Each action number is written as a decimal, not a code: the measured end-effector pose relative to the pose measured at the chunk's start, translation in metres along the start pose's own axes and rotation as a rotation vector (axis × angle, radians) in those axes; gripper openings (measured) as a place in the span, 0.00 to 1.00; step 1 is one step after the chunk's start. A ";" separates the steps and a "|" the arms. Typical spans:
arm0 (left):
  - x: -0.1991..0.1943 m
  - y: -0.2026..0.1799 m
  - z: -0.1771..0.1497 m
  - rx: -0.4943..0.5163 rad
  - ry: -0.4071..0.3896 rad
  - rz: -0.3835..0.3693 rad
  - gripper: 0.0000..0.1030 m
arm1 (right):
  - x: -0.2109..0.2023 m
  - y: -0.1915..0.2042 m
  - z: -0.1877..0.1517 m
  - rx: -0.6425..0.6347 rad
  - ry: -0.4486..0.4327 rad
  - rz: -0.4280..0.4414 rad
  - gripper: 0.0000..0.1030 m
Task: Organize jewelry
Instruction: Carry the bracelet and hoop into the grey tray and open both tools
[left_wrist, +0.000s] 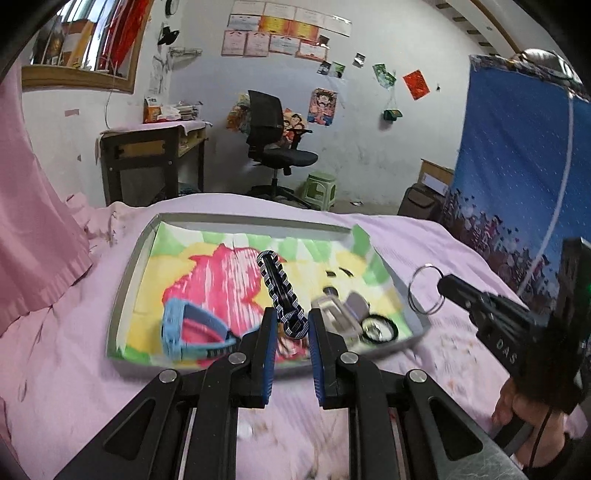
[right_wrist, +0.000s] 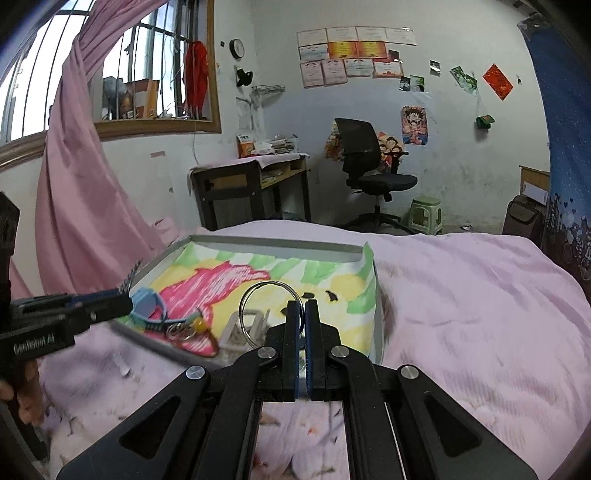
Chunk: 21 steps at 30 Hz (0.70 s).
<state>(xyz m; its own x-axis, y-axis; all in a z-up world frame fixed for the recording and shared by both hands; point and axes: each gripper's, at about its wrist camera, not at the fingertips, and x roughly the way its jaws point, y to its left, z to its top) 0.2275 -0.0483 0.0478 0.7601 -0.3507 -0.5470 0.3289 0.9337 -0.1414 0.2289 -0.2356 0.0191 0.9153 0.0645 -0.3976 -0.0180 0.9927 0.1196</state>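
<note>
A grey tray lined with a colourful drawing lies on the pink bed; it also shows in the right wrist view. My left gripper is shut on a black-and-white striped hair clip and holds it above the tray. My right gripper is shut on a silver ring hoop, held over the tray's right part; the hoop also shows in the left wrist view. A blue watch, a clear item and a black ring lie in the tray.
Pink bedding surrounds the tray. A pink curtain hangs at the left. A blue printed panel stands at the right. A desk, office chair and green stool stand beyond the bed.
</note>
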 end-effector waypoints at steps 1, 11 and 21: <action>0.005 0.001 0.003 -0.005 0.008 -0.003 0.15 | 0.003 -0.001 0.002 0.002 -0.002 -0.003 0.03; 0.050 0.003 0.002 -0.022 0.095 -0.017 0.15 | 0.048 -0.008 0.000 0.034 0.057 -0.031 0.03; 0.075 0.016 -0.005 -0.073 0.178 -0.024 0.15 | 0.079 -0.012 -0.017 0.054 0.166 -0.051 0.03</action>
<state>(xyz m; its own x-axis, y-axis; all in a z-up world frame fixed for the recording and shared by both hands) 0.2865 -0.0590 0.0002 0.6394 -0.3611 -0.6789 0.2997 0.9301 -0.2124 0.2940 -0.2405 -0.0292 0.8351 0.0342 -0.5490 0.0530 0.9884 0.1423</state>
